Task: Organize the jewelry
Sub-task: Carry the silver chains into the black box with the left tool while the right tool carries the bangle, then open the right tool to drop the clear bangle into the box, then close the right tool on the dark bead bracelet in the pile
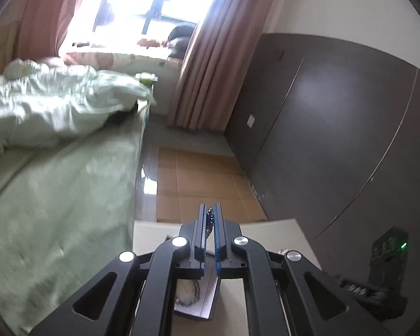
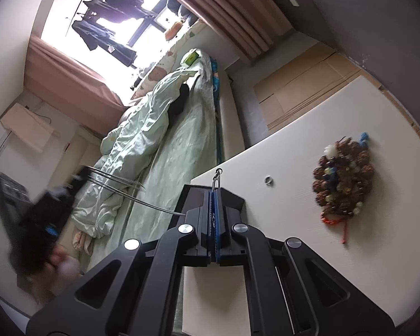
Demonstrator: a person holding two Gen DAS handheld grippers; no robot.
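Observation:
My left gripper point(image 1: 210, 210) is shut on a dark metal chain point(image 1: 209, 218); the chain hangs down between the blue pads to a white card point(image 1: 198, 305) on the table below. My right gripper point(image 2: 214, 193) is shut on the chain's other end, its small silver clasp point(image 2: 216, 177) sticking out past the fingertips. In the right wrist view the blurred left gripper point(image 2: 50, 212) is at the left, with thin silver strands point(image 2: 120, 184) stretched from it toward my right gripper. A brown beaded bracelet pile point(image 2: 341, 179) and a small silver ring point(image 2: 268, 180) lie on the white table point(image 2: 294, 224).
A bed with pale green bedding point(image 1: 56, 168) runs alongside the table. Brown cardboard point(image 1: 198, 179) covers the floor beyond the table edge. A dark wardrobe wall point(image 1: 336, 140) stands to the right. A window with pink curtains point(image 1: 207, 70) is at the far end.

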